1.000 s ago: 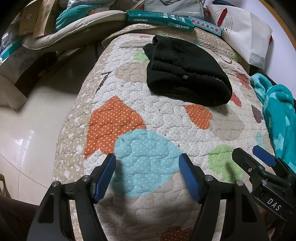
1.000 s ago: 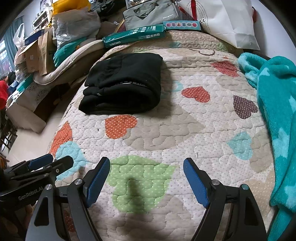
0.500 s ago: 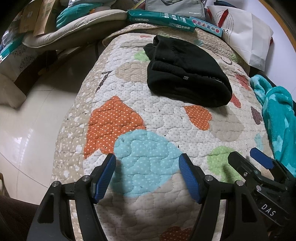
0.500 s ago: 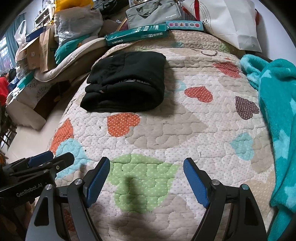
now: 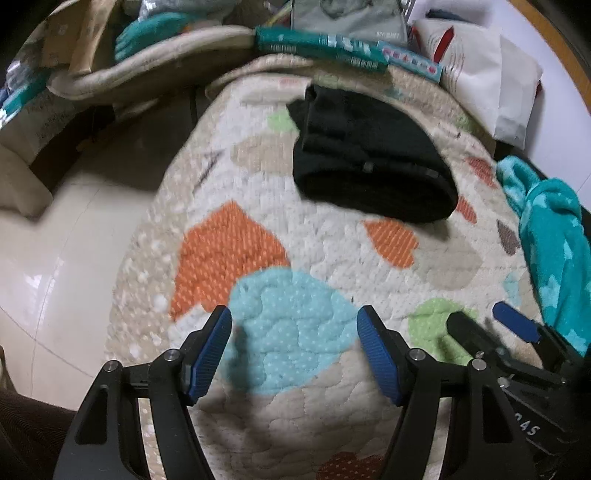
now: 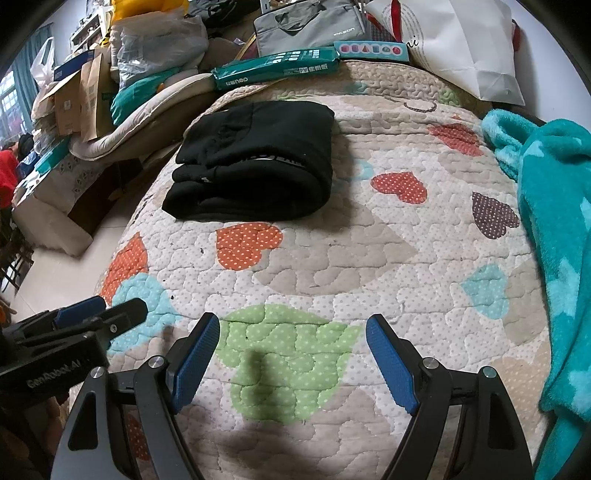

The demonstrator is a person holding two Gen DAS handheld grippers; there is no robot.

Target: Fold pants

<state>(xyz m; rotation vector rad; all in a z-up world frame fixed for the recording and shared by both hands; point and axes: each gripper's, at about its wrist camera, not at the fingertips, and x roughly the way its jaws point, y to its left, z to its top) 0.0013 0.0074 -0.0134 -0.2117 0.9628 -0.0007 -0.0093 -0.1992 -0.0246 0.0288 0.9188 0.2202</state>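
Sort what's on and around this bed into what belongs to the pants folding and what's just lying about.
Belongs:
black pants, already folded
left gripper, open
right gripper, open

Lying about:
teal blanket
green box
grey bag
white bag

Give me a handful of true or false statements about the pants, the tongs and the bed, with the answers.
1. The black pants lie folded on the quilt. True.
2. The right tongs grip the pants. False: open and empty, over a green heart patch.
3. The left tongs are open with nothing between them. True.
4. A teal blanket covers the pants. False: it lies apart, at the quilt's right edge.
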